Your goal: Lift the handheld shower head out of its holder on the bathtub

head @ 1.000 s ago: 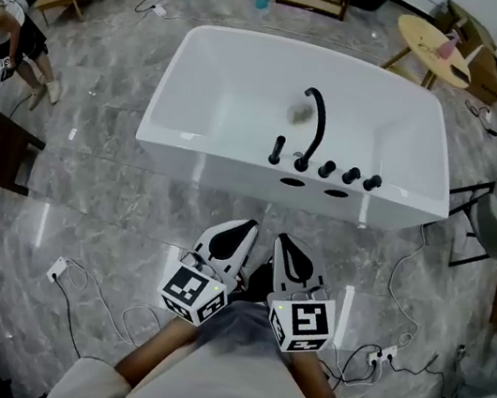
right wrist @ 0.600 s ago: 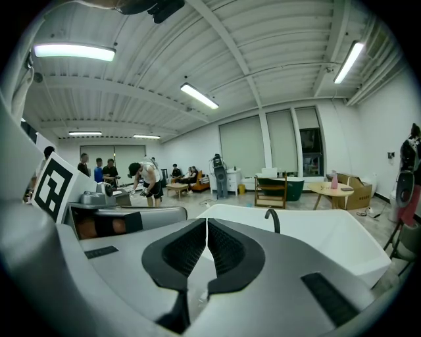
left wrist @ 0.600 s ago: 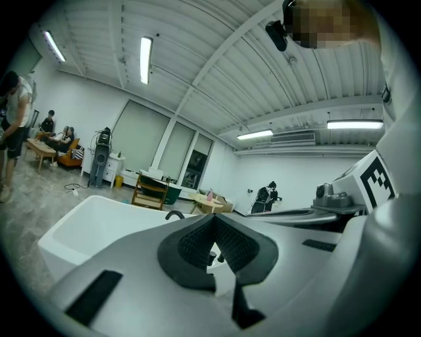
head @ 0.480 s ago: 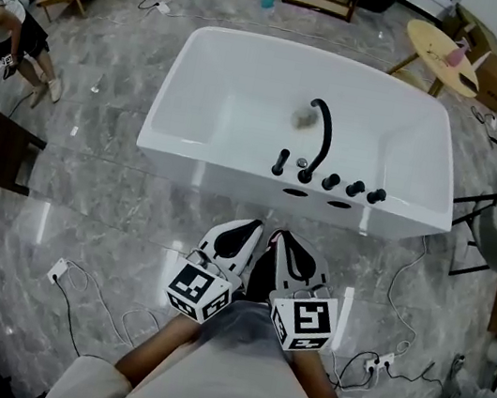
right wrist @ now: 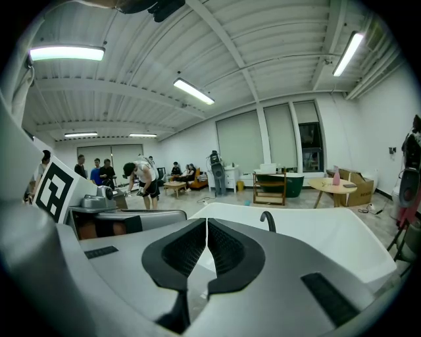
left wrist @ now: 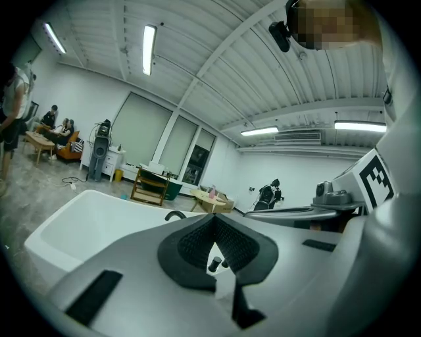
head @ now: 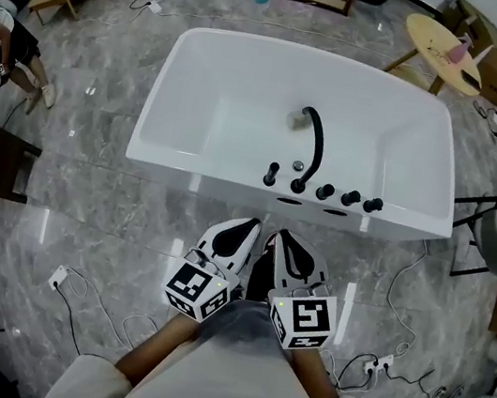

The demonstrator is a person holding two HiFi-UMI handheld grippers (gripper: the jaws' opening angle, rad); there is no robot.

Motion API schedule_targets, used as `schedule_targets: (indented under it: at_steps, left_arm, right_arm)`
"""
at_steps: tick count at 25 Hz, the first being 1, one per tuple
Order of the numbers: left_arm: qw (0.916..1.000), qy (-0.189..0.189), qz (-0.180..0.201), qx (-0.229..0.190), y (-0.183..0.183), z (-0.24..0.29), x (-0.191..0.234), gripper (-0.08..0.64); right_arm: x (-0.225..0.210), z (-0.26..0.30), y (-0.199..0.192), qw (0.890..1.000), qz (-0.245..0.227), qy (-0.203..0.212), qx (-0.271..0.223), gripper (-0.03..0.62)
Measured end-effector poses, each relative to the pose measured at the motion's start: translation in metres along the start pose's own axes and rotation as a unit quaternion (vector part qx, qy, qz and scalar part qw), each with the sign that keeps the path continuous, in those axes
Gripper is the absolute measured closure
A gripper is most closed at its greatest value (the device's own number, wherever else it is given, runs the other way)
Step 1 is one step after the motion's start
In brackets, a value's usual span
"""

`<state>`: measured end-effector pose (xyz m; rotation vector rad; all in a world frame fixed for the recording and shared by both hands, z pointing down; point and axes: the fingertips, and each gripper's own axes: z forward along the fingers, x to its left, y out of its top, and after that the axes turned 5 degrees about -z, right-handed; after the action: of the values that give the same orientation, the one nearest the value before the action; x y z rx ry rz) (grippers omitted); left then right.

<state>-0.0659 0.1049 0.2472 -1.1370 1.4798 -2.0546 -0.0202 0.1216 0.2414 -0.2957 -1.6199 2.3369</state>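
Head view looks steeply down on a white bathtub (head: 144, 142) standing on a marbled grey floor (head: 84, 212). A row of black fittings sits along its near rim. The handheld shower head (head: 272, 174) appears to be the slim upright black piece at the left end of that row. It stands in its holder at about 9 o'clock from the base of the arched spout (head: 316, 139), with three round knobs (head: 350, 198) off toward 3 o'clock.

The left hand-held gripper (head: 240, 238) and the right hand-held gripper (head: 291, 253) are side by side close to the person's body. The fittings lie at roughly 12 o'clock from them, well apart, with bare floor between. In the left gripper view the left pads (left wrist: 197, 243) meet at the tips with nothing caught between them. In the right gripper view the right pads (right wrist: 227, 247) are pressed together and empty too.

The shower head looks like a rigid, smooth, dark-coated stick, so it is probably hard and rather slippery under rubber pads, and not fragile. No hose is visible, but one likely trails below the rim and would add drag. The upper shaft, just above the holder, seems the sensible place to pinch, squarely across its width. A straight upward pull should then keep it from binding.
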Motion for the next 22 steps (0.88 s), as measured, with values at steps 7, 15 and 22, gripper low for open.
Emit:
schedule_targets:
  at_steps: [7, 15, 22]
  left_arm:
    - [0.9999, 0.013, -0.004, 0.004, 0.011, 0.052, 0.019, 0.555]
    - [0.9992, 0.04, -0.004, 0.0, 0.022, 0.101, 0.041, 0.555]
    - [0.997, 0.069, 0.007, -0.034, 0.041, 0.136, 0.052, 0.555]
  right_arm:
    - [-0.053, 0.038, 0.01, 1.0, 0.009, 0.002, 0.002, 0.572]
    - [-0.092, 0.079, 0.014, 0.999, 0.013, 0.033, 0.01, 0.572]
    - [-0.129, 0.106, 0.031, 0.998, 0.008, 0.059, -0.008, 0.572]
